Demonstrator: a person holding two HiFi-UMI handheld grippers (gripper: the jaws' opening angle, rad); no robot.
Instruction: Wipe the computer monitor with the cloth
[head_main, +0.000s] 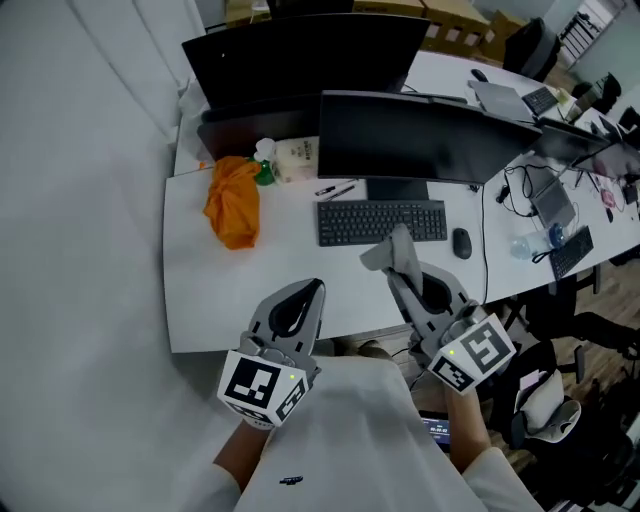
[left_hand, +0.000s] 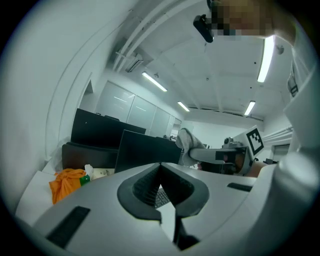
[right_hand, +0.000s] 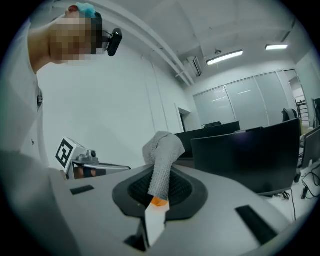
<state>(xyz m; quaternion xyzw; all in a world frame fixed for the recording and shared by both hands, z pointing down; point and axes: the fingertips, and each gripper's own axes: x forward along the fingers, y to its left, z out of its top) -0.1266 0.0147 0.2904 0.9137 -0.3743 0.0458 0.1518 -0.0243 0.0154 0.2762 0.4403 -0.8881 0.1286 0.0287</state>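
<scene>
The black computer monitor (head_main: 420, 135) stands upright at the middle of the white desk (head_main: 230, 290), behind the keyboard; it also shows as a dark monitor (right_hand: 250, 155) and a dark screen (left_hand: 145, 150) in the gripper views. My right gripper (head_main: 402, 272) hovers over the desk's front edge, below the keyboard, shut on a grey knitted cloth (head_main: 392, 252) that sticks up from its jaws. In the right gripper view the cloth (right_hand: 162, 160) stands between the closed jaws of my right gripper (right_hand: 161, 175). My left gripper (head_main: 310, 292) hangs at the front edge to the left, shut and empty (left_hand: 162, 165).
A black keyboard (head_main: 382, 221) and a mouse (head_main: 461, 243) lie in front of the monitor. An orange bundle (head_main: 233, 200), a green-capped bottle (head_main: 264, 172) and a small box (head_main: 297, 158) sit at the left. A second dark monitor (head_main: 300, 50) stands behind. Laptops and cables (head_main: 550, 200) crowd the right.
</scene>
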